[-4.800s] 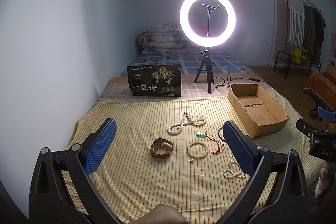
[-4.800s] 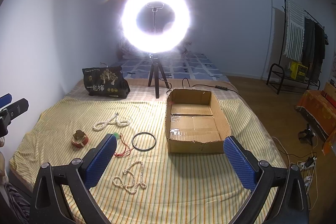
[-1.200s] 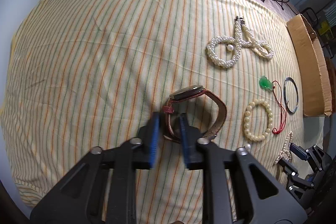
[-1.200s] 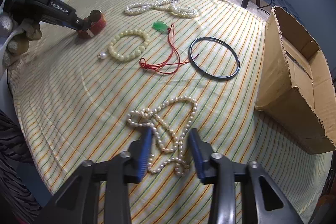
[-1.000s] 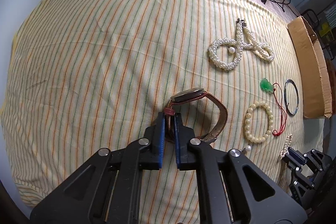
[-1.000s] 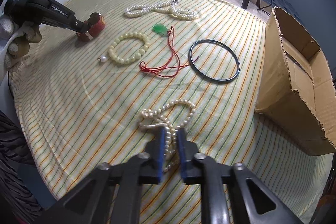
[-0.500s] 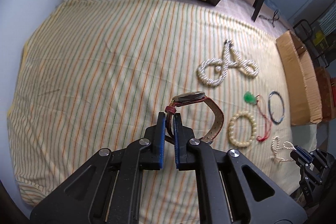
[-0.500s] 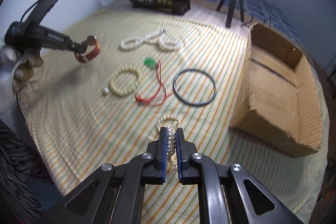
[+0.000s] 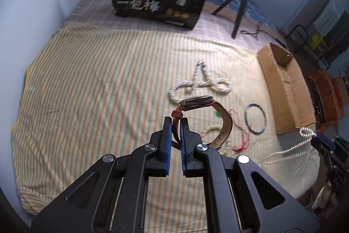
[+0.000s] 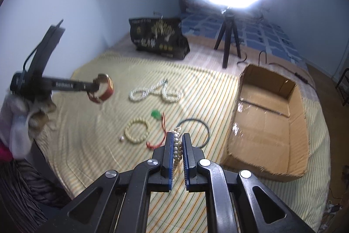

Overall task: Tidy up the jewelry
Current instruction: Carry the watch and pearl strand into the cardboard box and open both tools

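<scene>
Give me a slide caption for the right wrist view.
Right tongs clamp a pearl strand above the striped sheet, cardboard box alongside.

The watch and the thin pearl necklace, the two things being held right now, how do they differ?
The watch is a red-brown strap loop with a flat metal face; the thin pearl necklace is a limp string of small white beads. The left tool pinches the watch by its strap and the loop keeps its shape, while the necklace dangles loosely from the right tool. Both are clamped and lifted clear of the striped sheet.
</scene>
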The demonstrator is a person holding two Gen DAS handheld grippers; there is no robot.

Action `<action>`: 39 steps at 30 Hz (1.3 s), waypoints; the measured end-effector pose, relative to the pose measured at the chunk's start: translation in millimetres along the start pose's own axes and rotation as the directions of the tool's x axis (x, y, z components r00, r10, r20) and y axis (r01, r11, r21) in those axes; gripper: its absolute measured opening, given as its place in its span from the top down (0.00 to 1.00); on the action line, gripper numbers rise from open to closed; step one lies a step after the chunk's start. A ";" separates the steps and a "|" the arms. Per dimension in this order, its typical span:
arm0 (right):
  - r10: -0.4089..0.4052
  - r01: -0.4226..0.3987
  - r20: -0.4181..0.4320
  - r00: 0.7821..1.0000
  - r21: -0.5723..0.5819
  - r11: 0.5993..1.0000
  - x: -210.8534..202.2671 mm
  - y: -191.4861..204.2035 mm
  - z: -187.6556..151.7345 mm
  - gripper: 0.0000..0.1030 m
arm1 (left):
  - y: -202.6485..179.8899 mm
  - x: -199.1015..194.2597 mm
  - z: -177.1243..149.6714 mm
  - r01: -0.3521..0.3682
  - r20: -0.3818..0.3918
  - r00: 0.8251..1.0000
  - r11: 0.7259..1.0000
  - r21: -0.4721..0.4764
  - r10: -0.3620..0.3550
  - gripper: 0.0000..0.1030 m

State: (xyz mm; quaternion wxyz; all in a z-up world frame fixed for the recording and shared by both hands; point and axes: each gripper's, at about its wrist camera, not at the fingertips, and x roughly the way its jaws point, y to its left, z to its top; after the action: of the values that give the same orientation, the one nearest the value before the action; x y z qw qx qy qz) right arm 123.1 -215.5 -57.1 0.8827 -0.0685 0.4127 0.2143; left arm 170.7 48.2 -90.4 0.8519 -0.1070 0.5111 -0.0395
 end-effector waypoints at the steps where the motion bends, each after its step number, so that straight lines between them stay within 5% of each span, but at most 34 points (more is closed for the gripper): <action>1: -0.001 0.001 0.011 1.000 0.004 1.000 -3.5 -1.4 2.4 0.95 | -4.5 -2.0 1.0 0.007 0.007 1.000 1.000 0.002 -0.007 0.95; 17: -0.087 0.065 0.190 0.978 0.118 0.991 -54.9 -55.4 54.7 0.95 | -77.8 -16.7 10.6 0.078 0.067 0.994 0.993 0.094 -0.085 0.95; 39: -0.264 0.234 0.122 0.957 0.212 0.949 -19.5 -151.8 73.9 0.95 | -215.7 26.8 4.7 0.176 0.000 0.983 0.956 0.236 -0.181 0.95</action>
State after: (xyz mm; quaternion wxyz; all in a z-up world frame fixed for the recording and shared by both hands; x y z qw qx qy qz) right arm 229.7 -336.2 -2.8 0.9334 -0.0168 0.3528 0.0637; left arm 196.5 -165.9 -63.3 0.8570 -0.0514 0.4817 -0.1754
